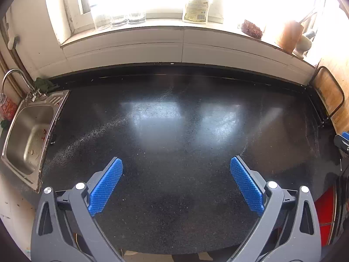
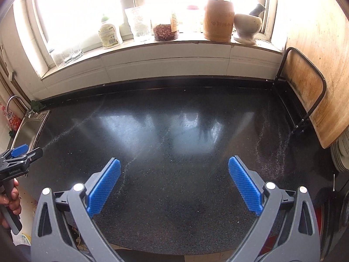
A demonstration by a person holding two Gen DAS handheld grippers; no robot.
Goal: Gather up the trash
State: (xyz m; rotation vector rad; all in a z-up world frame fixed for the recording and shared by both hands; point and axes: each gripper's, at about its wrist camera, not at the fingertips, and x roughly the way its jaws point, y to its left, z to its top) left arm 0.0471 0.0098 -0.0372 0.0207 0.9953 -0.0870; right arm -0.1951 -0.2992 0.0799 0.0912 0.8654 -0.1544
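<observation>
trash was not visible on the counter; both grippers' fingers gaped wide, risking a needless grab.

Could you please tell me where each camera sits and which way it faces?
Left wrist: on the left gripper, above the counter, facing the window; open jaws show, sink at left, right gripper's tip at the right edge.
Right wrist: on the right gripper, facing the same way; open jaws, left gripper and hand at left.
Shared: counter, sink, bottle, wooden pot.
</observation>
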